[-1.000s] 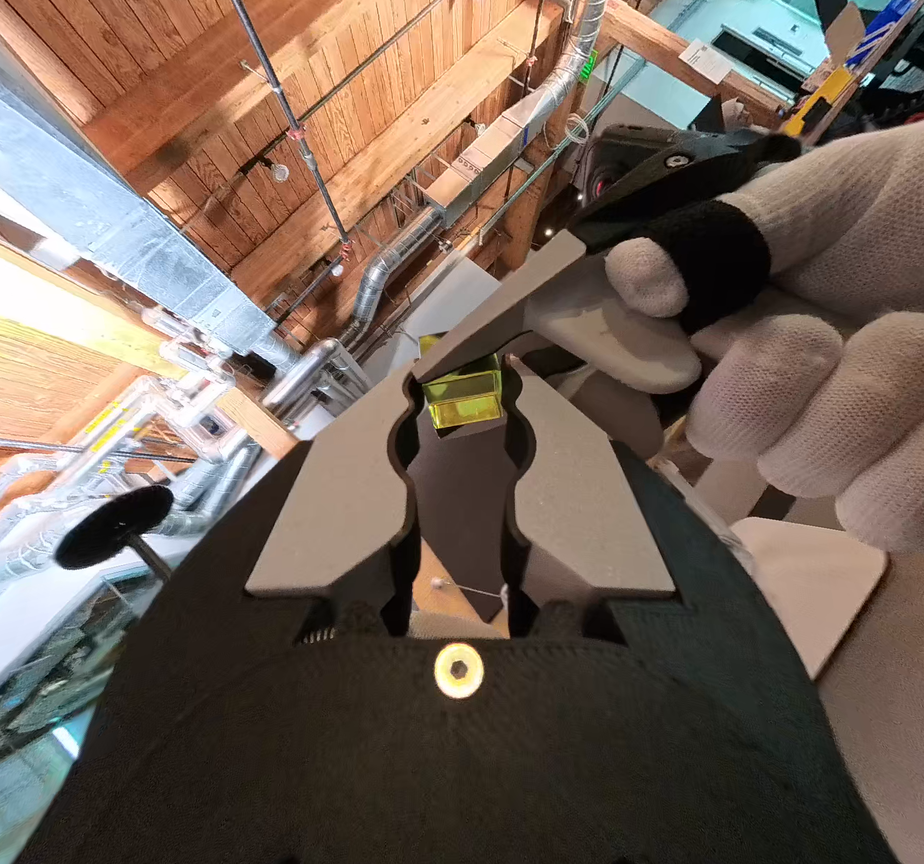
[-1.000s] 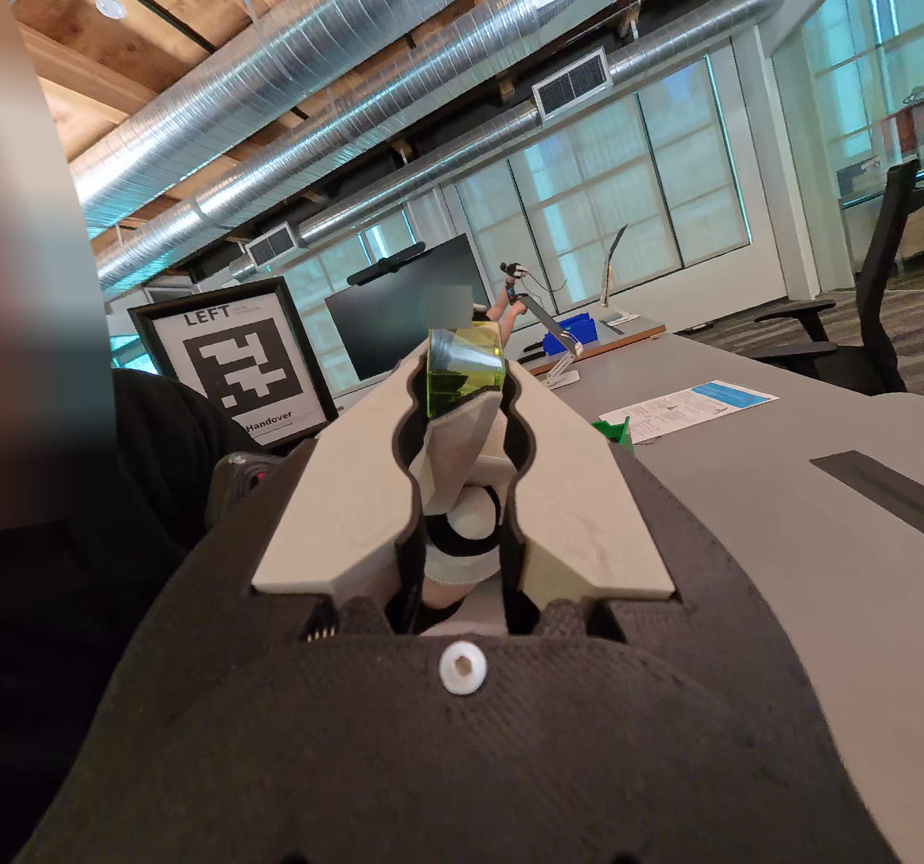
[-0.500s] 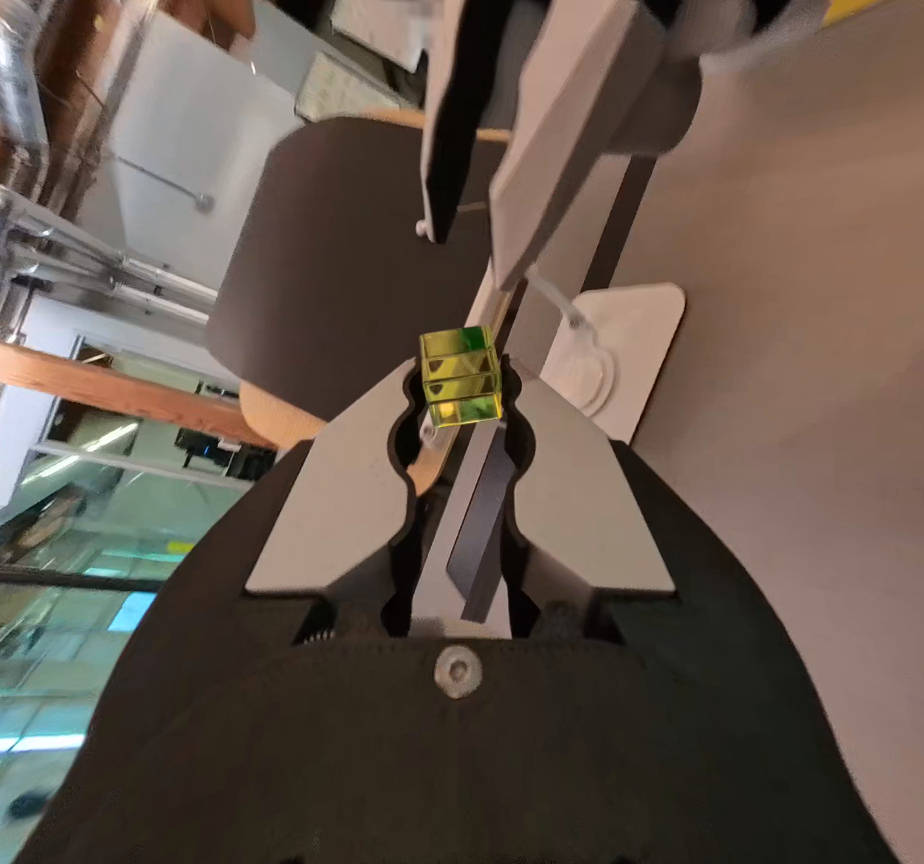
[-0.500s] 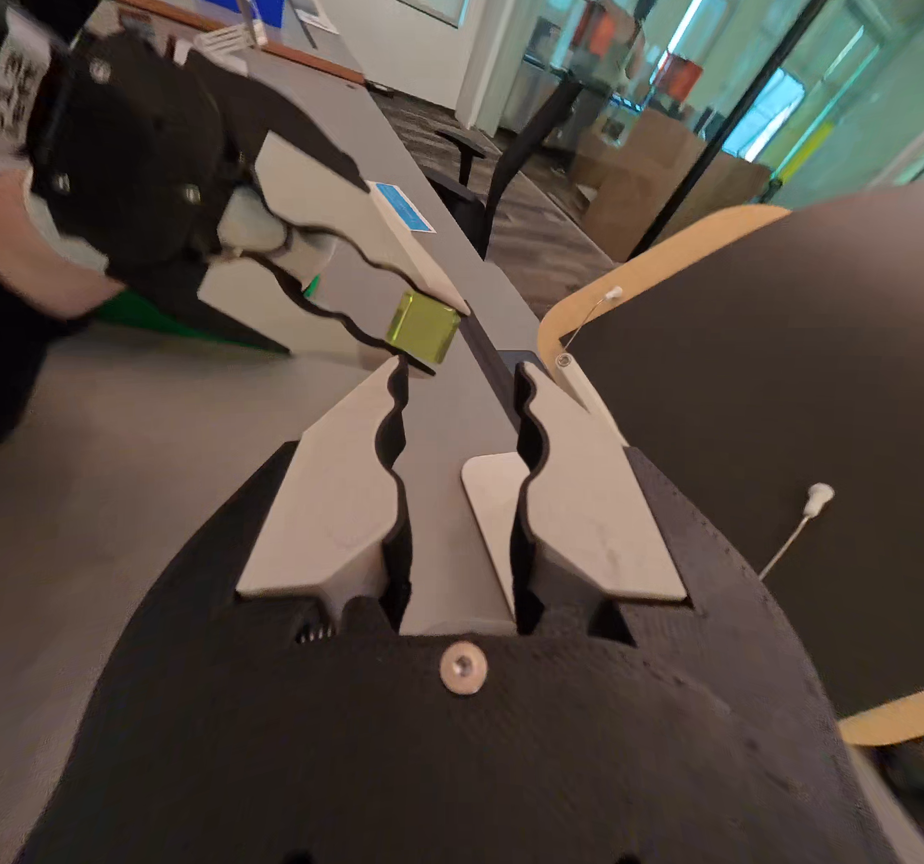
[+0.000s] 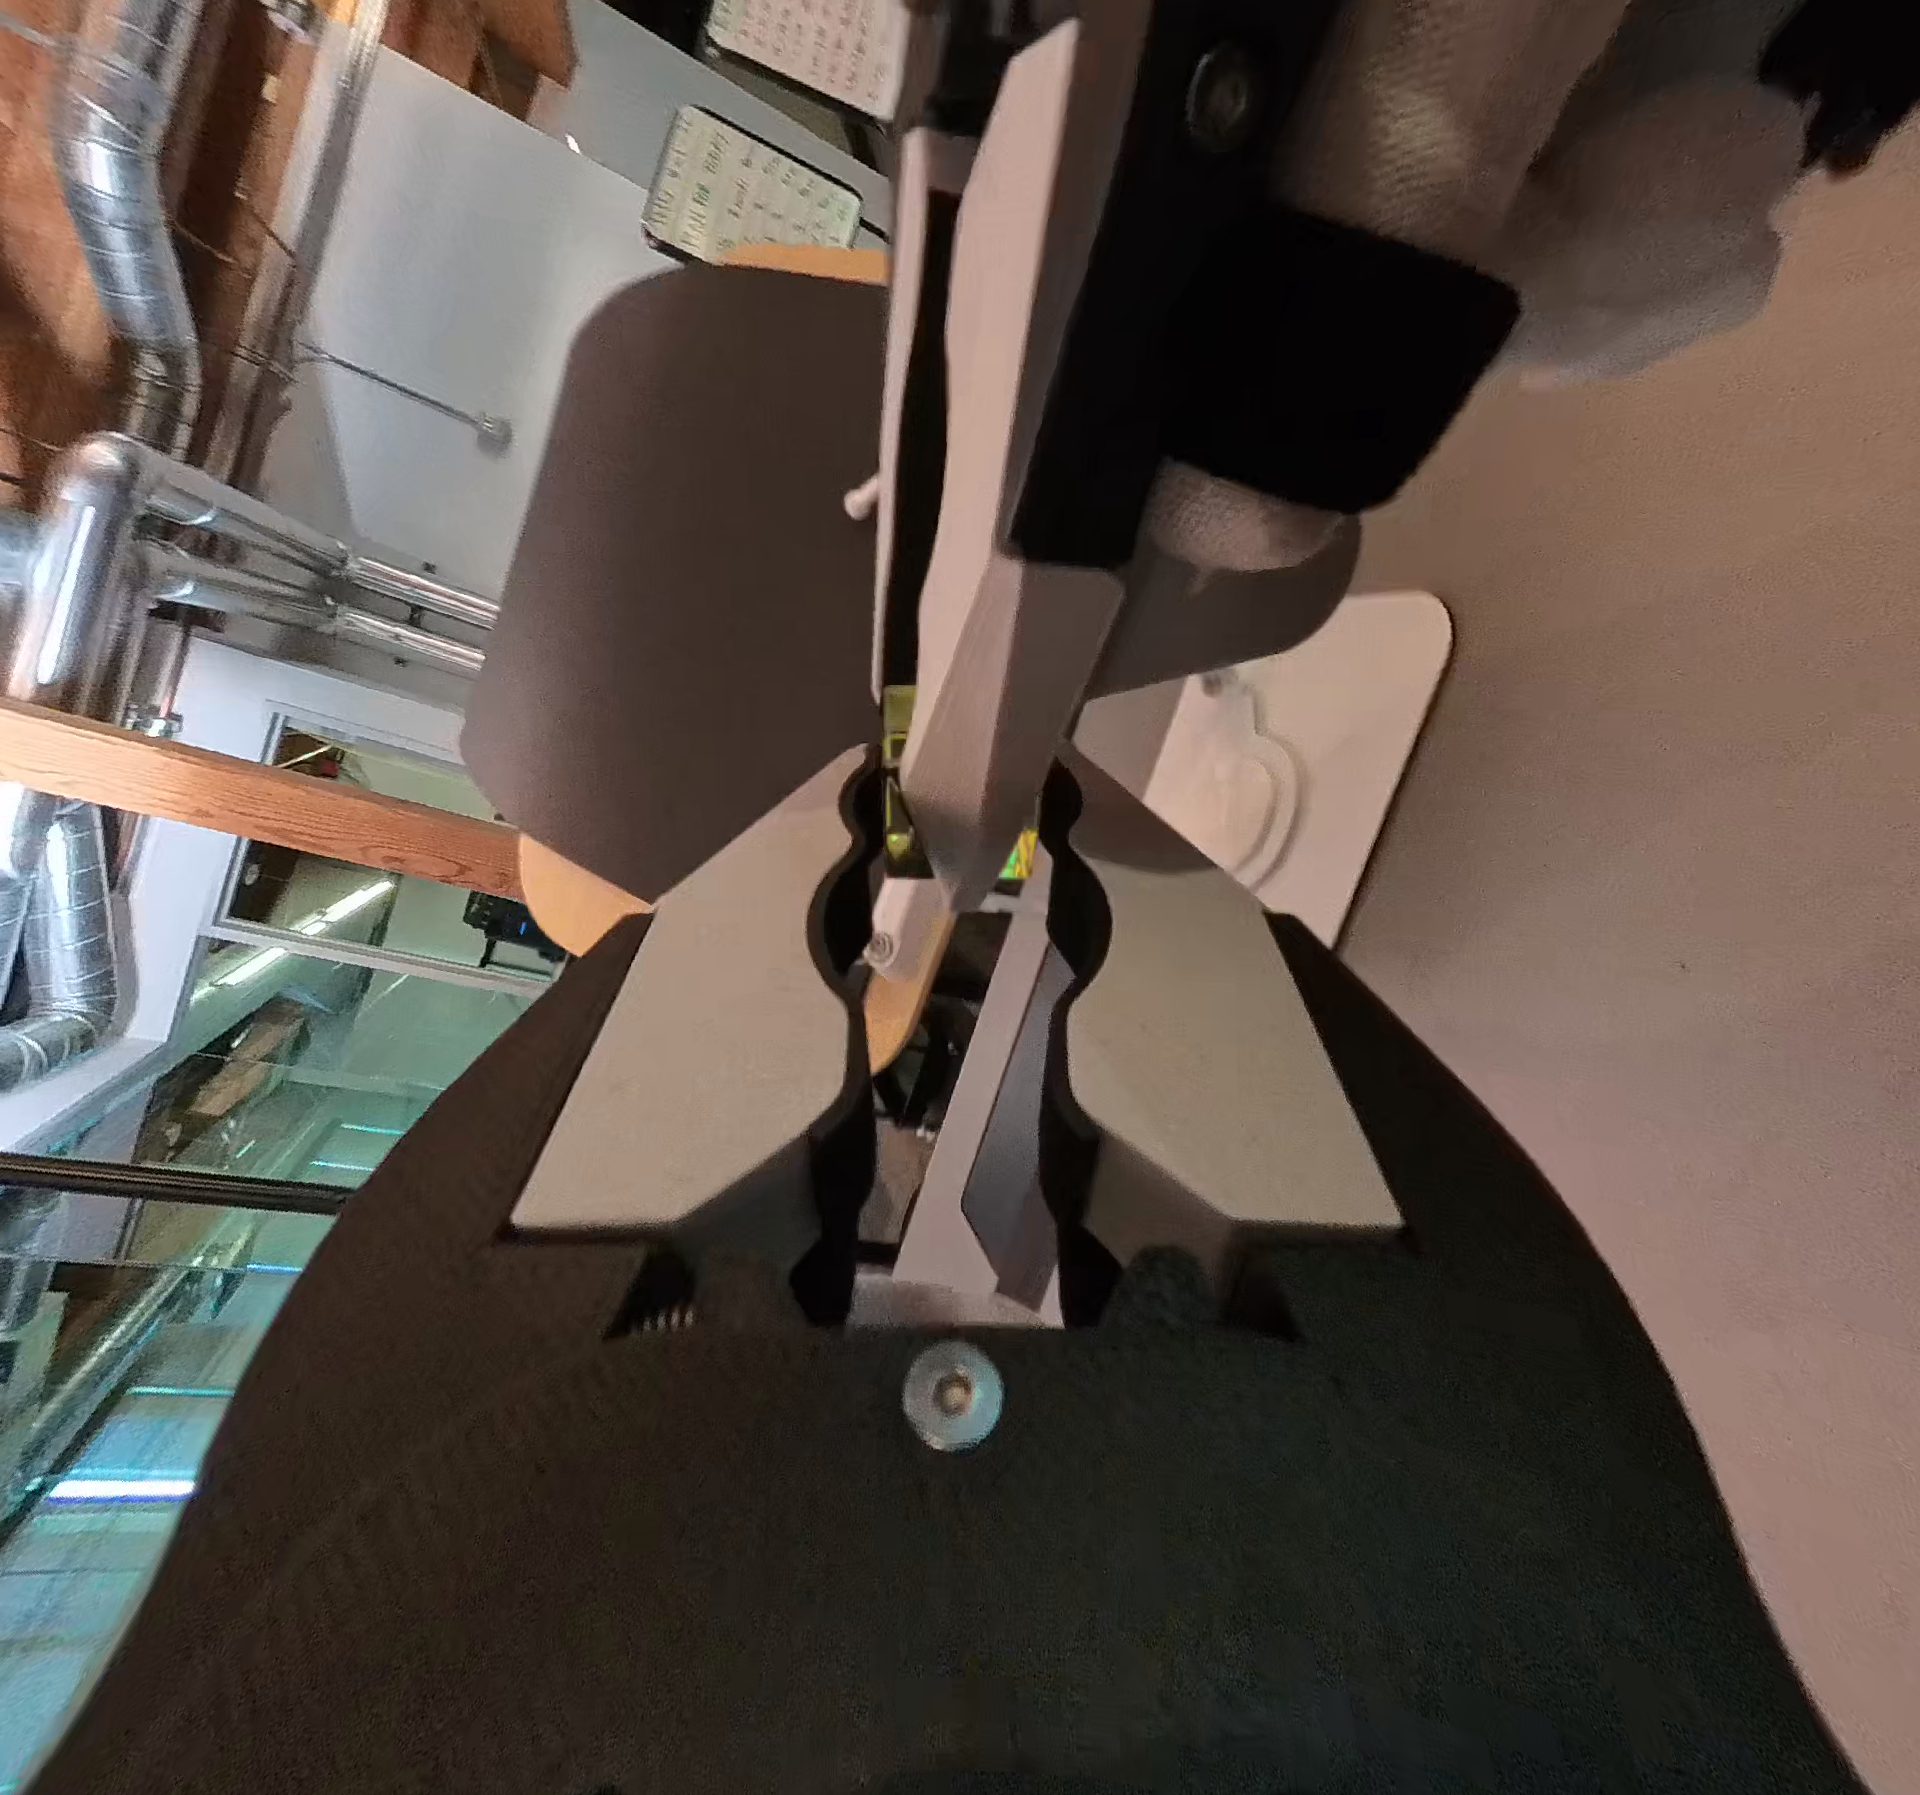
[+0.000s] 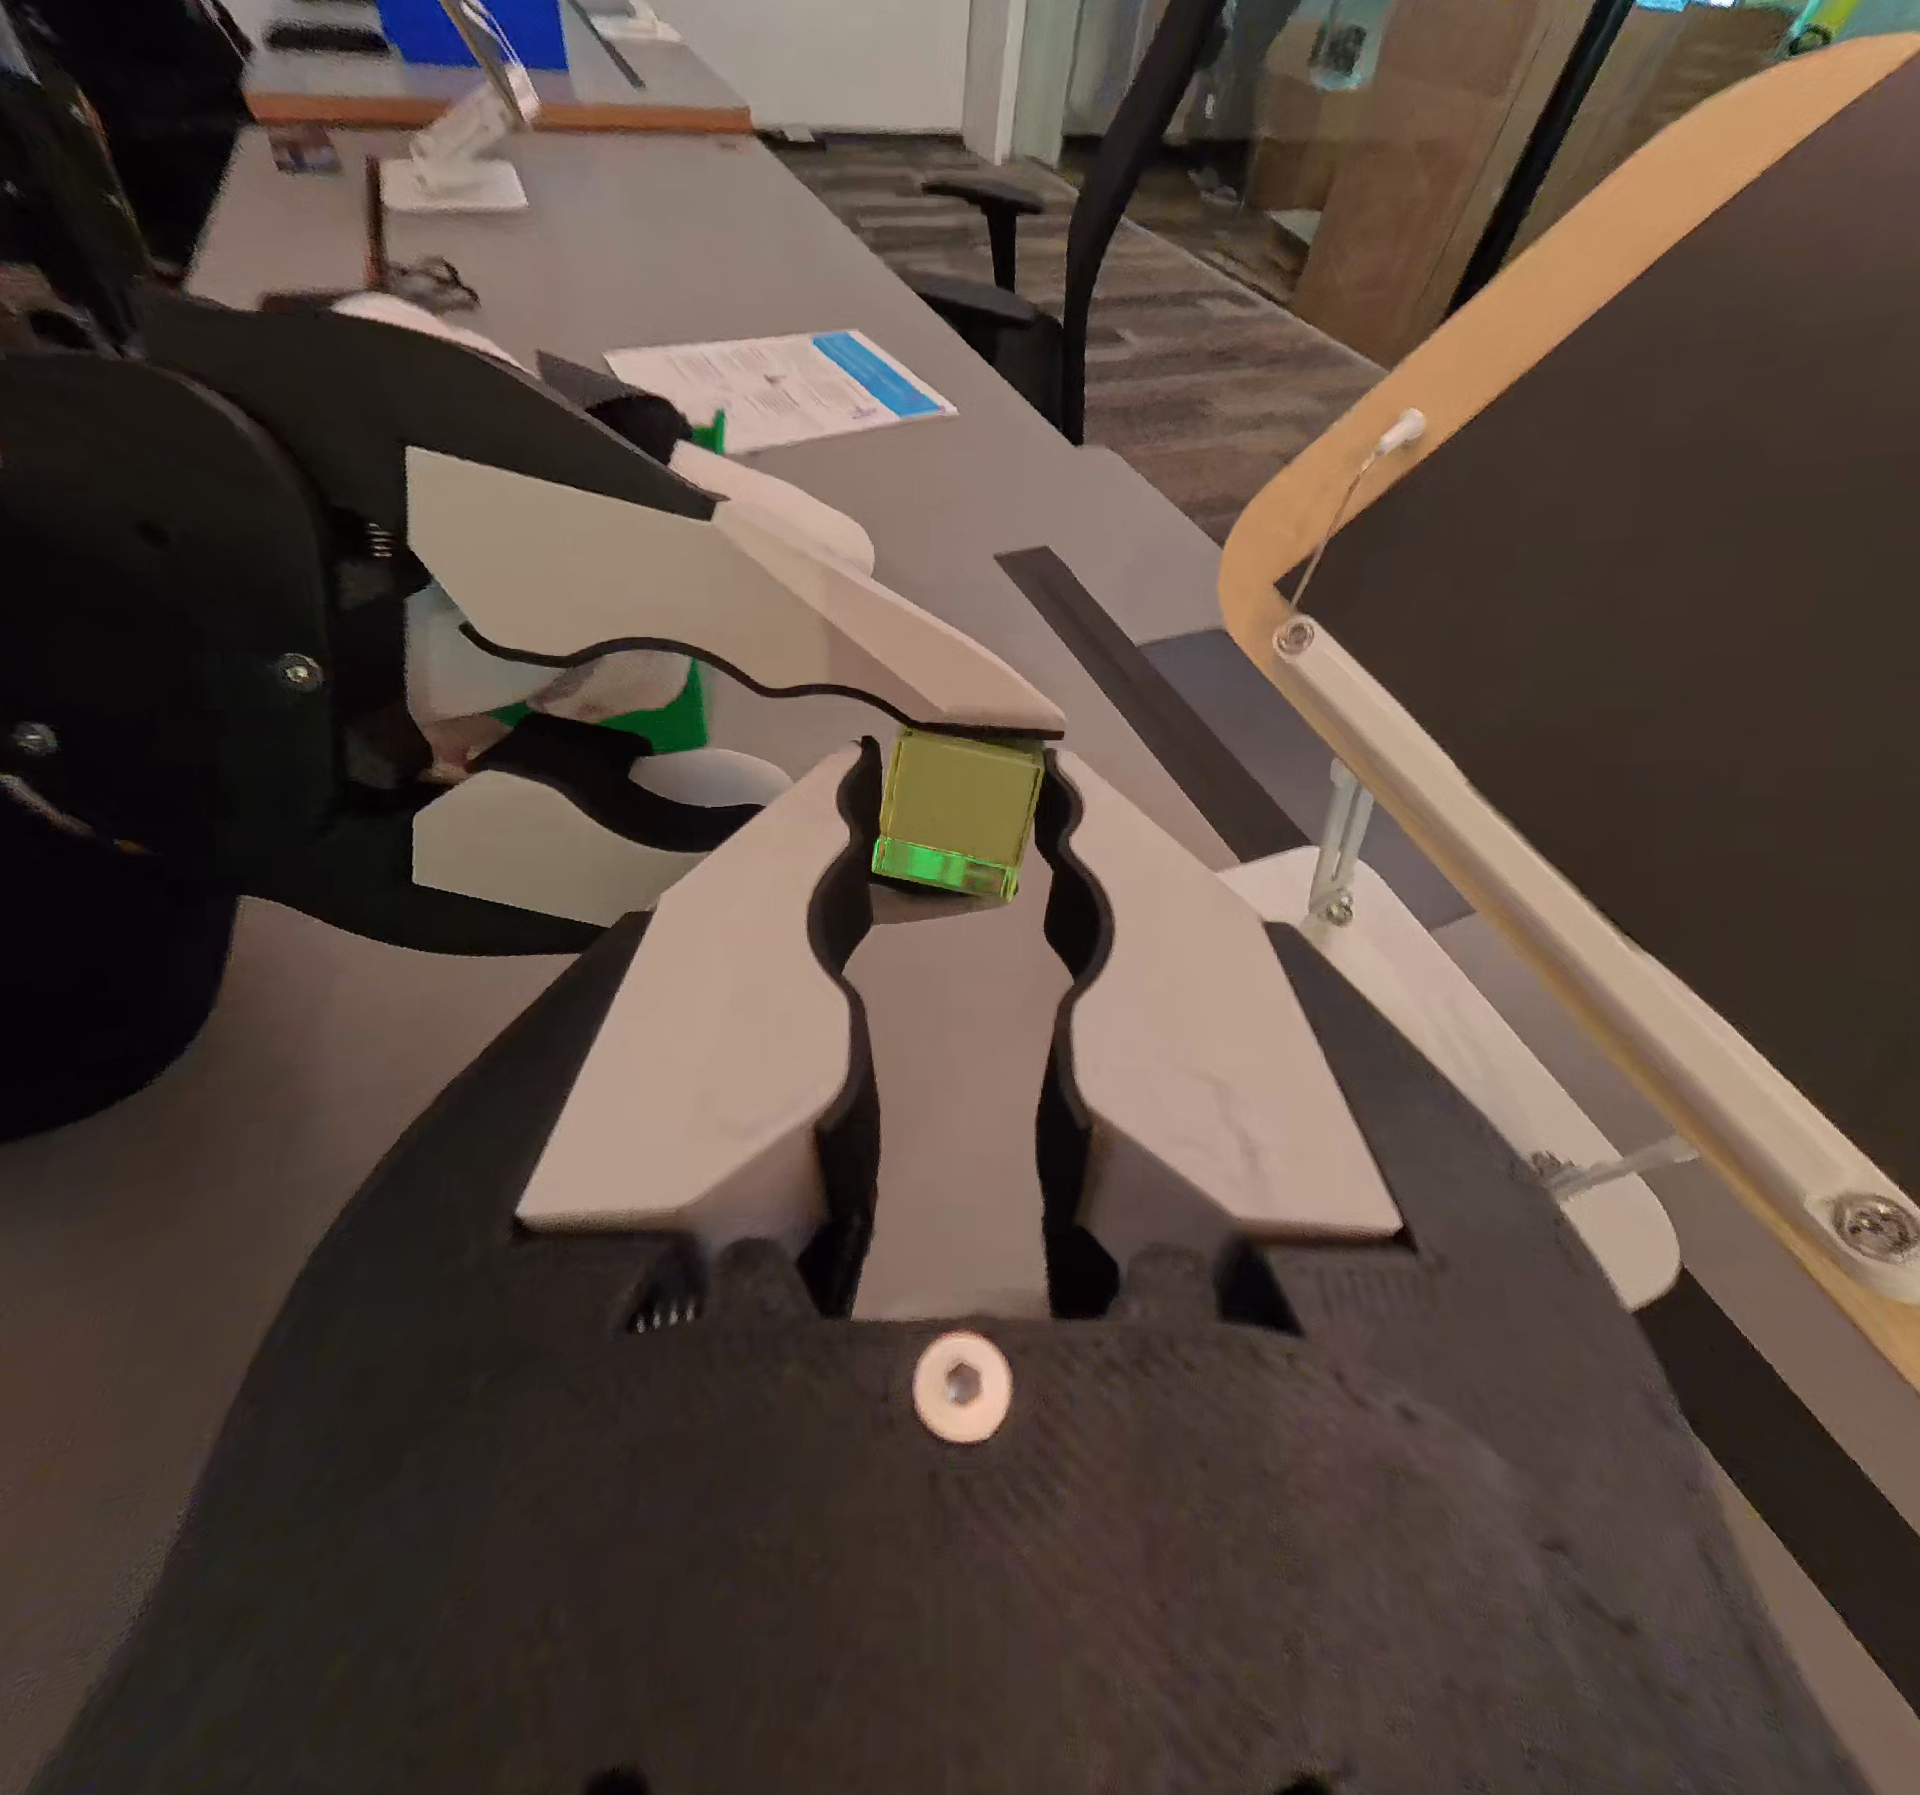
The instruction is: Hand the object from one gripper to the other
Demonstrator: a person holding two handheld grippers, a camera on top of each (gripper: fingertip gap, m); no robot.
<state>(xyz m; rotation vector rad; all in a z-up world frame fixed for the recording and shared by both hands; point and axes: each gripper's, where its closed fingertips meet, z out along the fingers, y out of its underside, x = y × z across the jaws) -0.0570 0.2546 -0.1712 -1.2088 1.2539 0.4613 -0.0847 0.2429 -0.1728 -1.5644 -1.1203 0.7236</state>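
Right gripper (image 6: 956, 789) has closed in since half-second ago; its spread fingers now flank green cube (image 6: 956, 815), not yet clamped. Left gripper (image 5: 961, 810) grips cube above counter (image 6: 644, 291). Handover mid-step. Next: right clamps, left releases.

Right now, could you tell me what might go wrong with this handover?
1. The green cube sits only at the very tips of the right gripper. Such a shallow hold may let it slip or twist.
2. I cannot tell whether the right gripper is clamped. If the left gripper opens first, the cube could drop onto the grey table.
3. The fingers cross closely around the cube, so pulling apart may knock it.
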